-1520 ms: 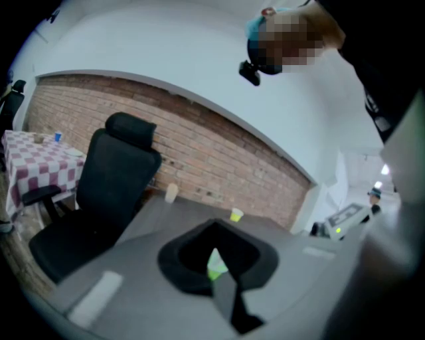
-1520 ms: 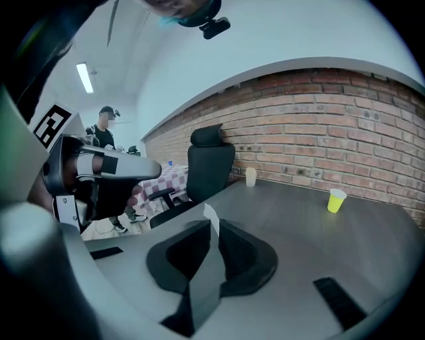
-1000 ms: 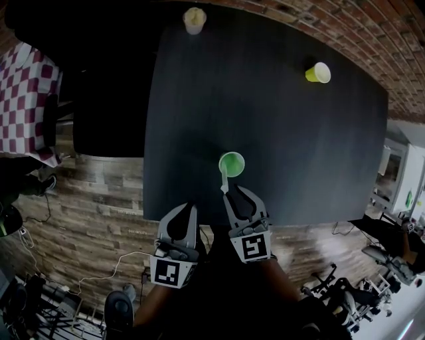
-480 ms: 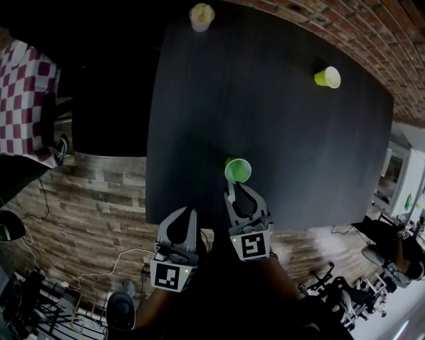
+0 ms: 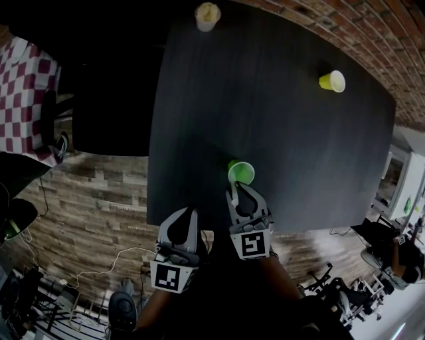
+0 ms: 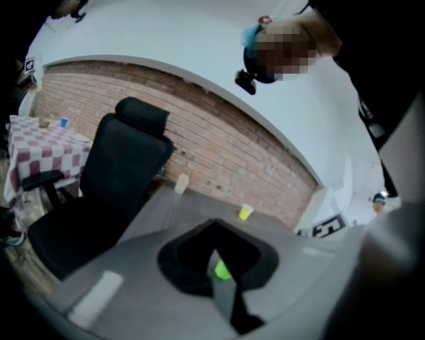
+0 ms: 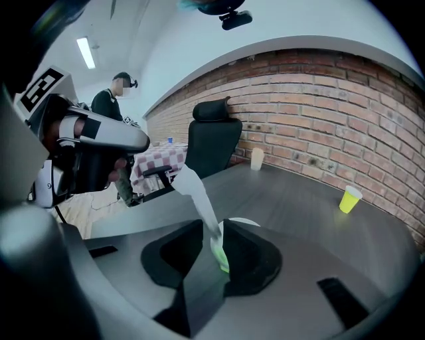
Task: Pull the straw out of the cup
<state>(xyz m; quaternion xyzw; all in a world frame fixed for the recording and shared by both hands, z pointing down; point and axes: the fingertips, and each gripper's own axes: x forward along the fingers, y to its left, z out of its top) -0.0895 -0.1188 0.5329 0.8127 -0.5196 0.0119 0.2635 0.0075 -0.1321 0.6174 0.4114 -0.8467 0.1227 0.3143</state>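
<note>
Now the right gripper, fingers pinching the white drinking straw, has drawn closer. The green disposable cup has tipped toward it on the dark tabletop, and the straw apparently remains inside. The left gripper idles with its fingers pressed together.

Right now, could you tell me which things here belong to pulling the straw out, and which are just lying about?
In the job:
- straw, clamped in the right gripper
- green cup at the straw's lower end

Just lying about:
- yellow cup
- cream cup
- office chair
- left gripper, shut on nothing
</note>
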